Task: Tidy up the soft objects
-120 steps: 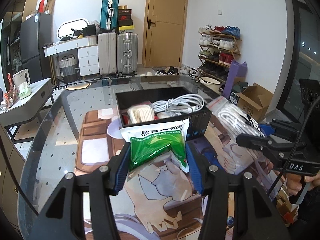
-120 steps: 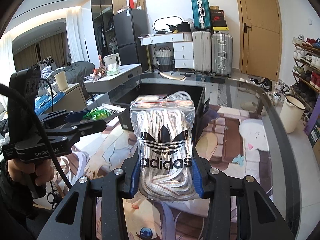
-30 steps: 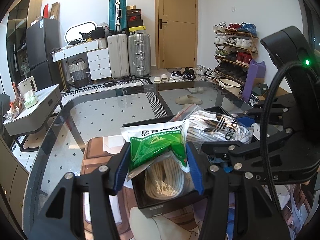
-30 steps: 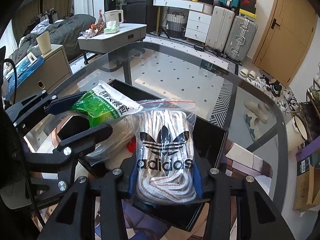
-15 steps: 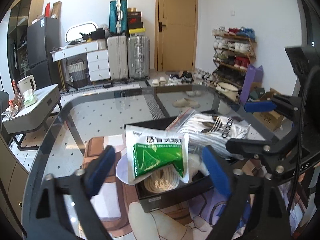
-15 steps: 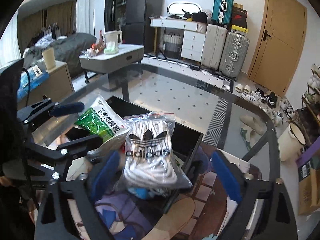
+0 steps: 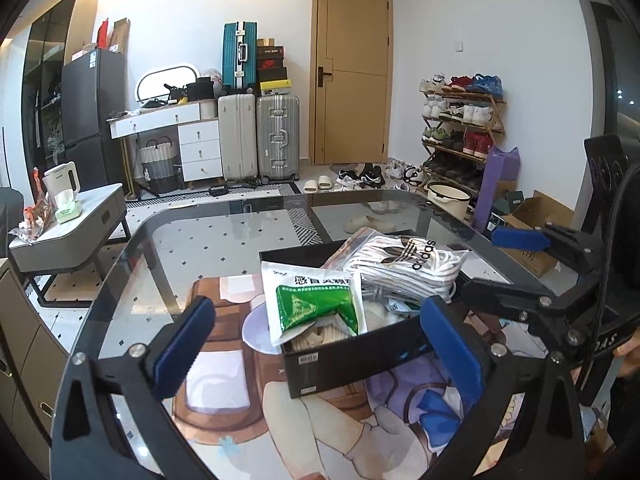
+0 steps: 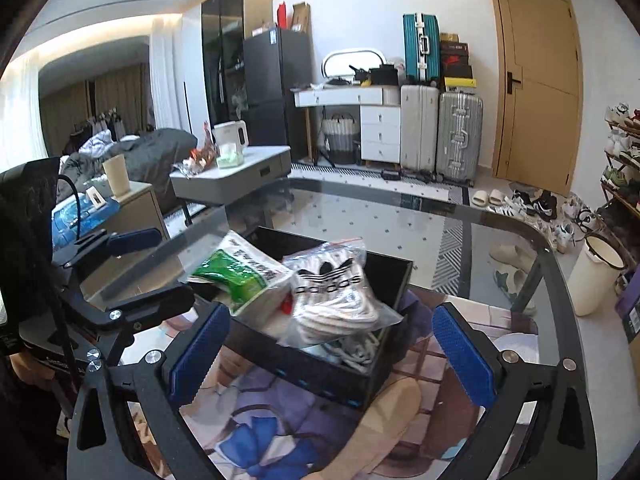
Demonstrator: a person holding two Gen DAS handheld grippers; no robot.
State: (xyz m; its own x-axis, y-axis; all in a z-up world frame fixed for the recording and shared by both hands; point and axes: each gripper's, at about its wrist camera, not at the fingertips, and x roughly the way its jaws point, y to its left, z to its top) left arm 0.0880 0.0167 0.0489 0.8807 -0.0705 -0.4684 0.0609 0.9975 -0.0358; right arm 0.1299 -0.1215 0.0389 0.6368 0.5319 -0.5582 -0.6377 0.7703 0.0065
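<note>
A green and white packet (image 7: 316,308) (image 8: 236,272) and a clear Adidas bag of white laces (image 7: 404,268) (image 8: 336,292) lie piled in the black box (image 7: 352,356) (image 8: 304,364), on top of cords and other soft items. The box stands on a printed mat on the glass table (image 7: 224,248). My left gripper (image 7: 318,308) (image 8: 172,264) hovers just short of the box, jaws opening, nothing between the pads. My right gripper (image 8: 332,320) (image 7: 482,262) does likewise beside it, jaws opening and clear of the bag.
A white low table with a kettle (image 7: 64,216) stands left of the glass table. Suitcases (image 7: 276,136), a shoe rack (image 7: 460,128), a cream bucket (image 8: 596,276) and a cardboard box (image 7: 536,220) stand on the floor beyond the far and right edges.
Both grippers opened and let go: the green packet and the Adidas bag dropped onto the pile in the box. Both grippers then pulled back and rose slightly.
</note>
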